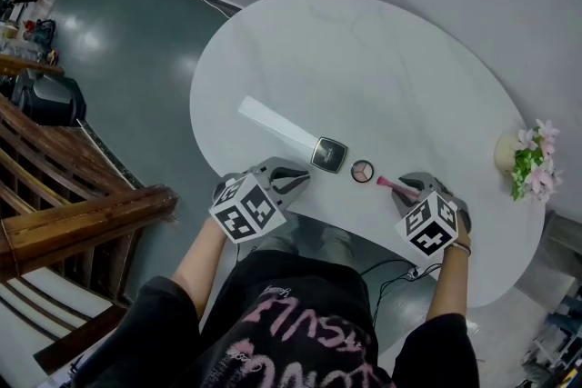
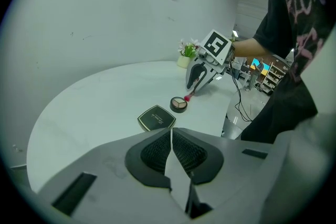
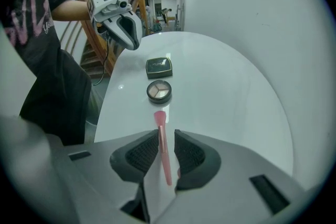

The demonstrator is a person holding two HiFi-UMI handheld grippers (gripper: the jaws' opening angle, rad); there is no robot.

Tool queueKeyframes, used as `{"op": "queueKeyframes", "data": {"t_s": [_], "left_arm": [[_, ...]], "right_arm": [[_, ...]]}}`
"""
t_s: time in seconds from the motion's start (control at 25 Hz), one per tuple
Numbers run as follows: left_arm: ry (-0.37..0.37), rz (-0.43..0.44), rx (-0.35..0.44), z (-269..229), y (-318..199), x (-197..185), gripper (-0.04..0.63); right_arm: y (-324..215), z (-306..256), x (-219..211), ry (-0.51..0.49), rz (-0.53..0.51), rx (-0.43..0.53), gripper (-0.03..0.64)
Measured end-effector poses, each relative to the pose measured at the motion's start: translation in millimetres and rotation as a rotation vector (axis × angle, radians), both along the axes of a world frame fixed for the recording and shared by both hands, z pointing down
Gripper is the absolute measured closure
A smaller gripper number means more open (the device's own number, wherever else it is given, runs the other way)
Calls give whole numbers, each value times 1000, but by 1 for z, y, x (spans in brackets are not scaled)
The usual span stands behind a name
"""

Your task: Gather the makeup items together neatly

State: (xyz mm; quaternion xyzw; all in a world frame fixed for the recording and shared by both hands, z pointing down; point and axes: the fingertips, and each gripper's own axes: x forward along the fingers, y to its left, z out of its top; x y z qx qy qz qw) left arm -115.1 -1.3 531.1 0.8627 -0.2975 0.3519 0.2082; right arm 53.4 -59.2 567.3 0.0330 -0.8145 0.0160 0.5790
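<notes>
Head view is showing an oval white bench (image 1: 364, 59) sitting over a dark glossy floor, with a wooden stair railing (image 1: 82, 213) running along the left of the frame. A small pot of pink and white flowers (image 1: 527, 157) is standing at the right edge of the bench, well apart from the makeup. A black cable (image 1: 391, 273) is hanging below the near rim. Nothing is lying between the two tools and the makeup items.

The bench top is smooth and is throwing back glare. Three items are lying in a row near the lower middle of the frame. A flat, square, dark compact (image 1: 329, 154) with a pale rim is sitting leftmost. A round eyeshadow pot (image 1: 363, 171) with three tan wedges is sitting just beside it. A slim pink brush (image 1: 391, 184) is lying to the right, with its tuft pointing at the pot.

The left tool (image 2: 171, 136) is pressing its ribbed dark pads together on nothing, just short of the compact. The right tool (image 3: 167, 136) is standing spread, with the brush handle lying loose between its pads on the bench.
</notes>
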Motion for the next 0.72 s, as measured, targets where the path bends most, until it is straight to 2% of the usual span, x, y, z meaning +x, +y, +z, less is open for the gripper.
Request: {"op": "queueKeyframes", "data": {"t_s": [0.28,0.52,0.72], "left_arm": [[2,8,26,-5,-10,8,577],[-13,-22,39,-6,-20,5,577],[-9,-46,92,-7,-30,11,577]], "right_arm": [[-3,-16,3,-87,123,54,497],[0,-26,17,-129,226,85,516],[2,-35,21,-191,342,133,528]]}}
